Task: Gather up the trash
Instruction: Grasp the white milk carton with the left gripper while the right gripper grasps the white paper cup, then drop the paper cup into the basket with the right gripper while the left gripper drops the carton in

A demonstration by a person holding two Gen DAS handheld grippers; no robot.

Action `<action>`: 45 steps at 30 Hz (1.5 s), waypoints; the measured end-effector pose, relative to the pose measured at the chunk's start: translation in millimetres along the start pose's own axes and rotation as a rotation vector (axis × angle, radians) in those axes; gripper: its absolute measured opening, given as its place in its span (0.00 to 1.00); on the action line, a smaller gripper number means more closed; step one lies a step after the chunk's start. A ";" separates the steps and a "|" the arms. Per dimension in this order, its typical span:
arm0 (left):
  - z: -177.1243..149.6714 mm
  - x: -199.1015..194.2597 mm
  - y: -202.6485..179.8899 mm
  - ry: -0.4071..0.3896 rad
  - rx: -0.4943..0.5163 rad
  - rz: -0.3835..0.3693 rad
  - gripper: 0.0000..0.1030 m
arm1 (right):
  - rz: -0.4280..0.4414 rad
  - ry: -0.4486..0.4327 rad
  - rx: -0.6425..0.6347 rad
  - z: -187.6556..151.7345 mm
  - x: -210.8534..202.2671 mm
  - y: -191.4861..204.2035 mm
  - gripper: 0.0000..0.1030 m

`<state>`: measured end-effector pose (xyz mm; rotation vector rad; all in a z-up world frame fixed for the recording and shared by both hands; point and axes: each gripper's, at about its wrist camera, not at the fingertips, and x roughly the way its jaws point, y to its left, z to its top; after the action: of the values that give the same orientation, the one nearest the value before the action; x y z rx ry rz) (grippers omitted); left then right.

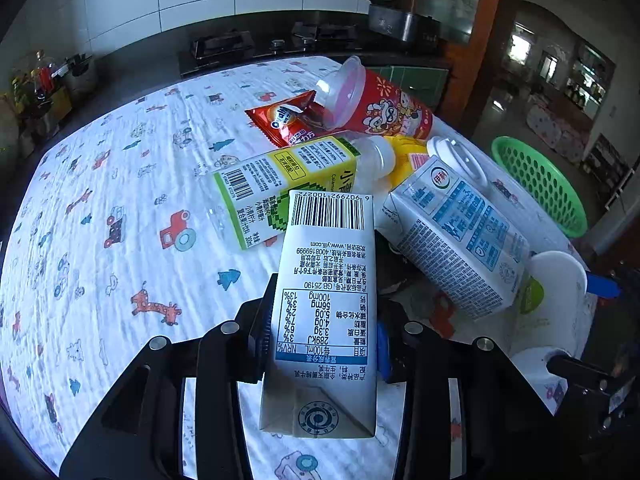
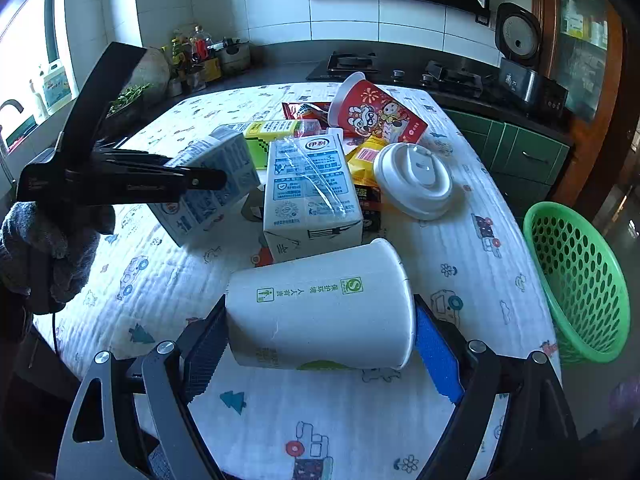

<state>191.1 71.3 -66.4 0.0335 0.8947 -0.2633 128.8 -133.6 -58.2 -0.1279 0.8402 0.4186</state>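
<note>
My left gripper (image 1: pixel 322 344) is shut on a white milk carton (image 1: pixel 328 304) and holds it above the table; it also shows in the right wrist view (image 2: pixel 208 188). My right gripper (image 2: pixel 320 340) is shut on a white paper cup (image 2: pixel 320 308) lying sideways. A second milk carton (image 2: pixel 312 196), a green-yellow juice bottle (image 1: pixel 280 184), a red paper cup (image 2: pixel 376 114), a red snack wrapper (image 1: pixel 282 118), a yellow wrapper (image 2: pixel 366 156) and a white lid (image 2: pixel 414 180) lie piled mid-table. A green basket (image 2: pixel 576 280) stands at the table's right edge.
The table has a white cloth with cartoon prints (image 1: pixel 120 200). Behind it runs a dark counter with a gas stove (image 2: pixel 400 68), jars (image 2: pixel 196 52) at the left and a rice cooker (image 2: pixel 520 36) at the right.
</note>
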 end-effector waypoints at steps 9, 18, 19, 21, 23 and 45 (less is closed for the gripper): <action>-6.0 -44.2 -8.9 -0.068 0.003 -0.017 0.37 | -0.012 -0.025 0.034 -0.8 -16.6 -18.0 0.80; 12.7 -66.8 -52.8 -0.125 0.058 -0.079 0.37 | -0.062 -0.059 0.111 0.7 -35.0 -63.5 0.80; 15.9 -66.7 -60.0 -0.128 0.069 -0.086 0.37 | -0.072 -0.062 0.123 2.0 -36.9 -72.2 0.80; 20.8 -64.5 -71.8 -0.130 0.083 -0.100 0.37 | -0.089 -0.065 0.150 3.5 -40.1 -88.9 0.80; 25.6 -62.5 -82.7 -0.131 0.093 -0.120 0.37 | -0.114 -0.069 0.180 5.7 -43.5 -110.9 0.80; 100.0 -3.5 -209.5 -0.111 0.205 -0.249 0.37 | -0.282 0.021 0.480 -19.2 -12.4 -317.6 0.83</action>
<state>215.2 -144.4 15.9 0.0967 0.7584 -0.5837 237.9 -432.0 -78.7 0.1930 0.9070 -0.0548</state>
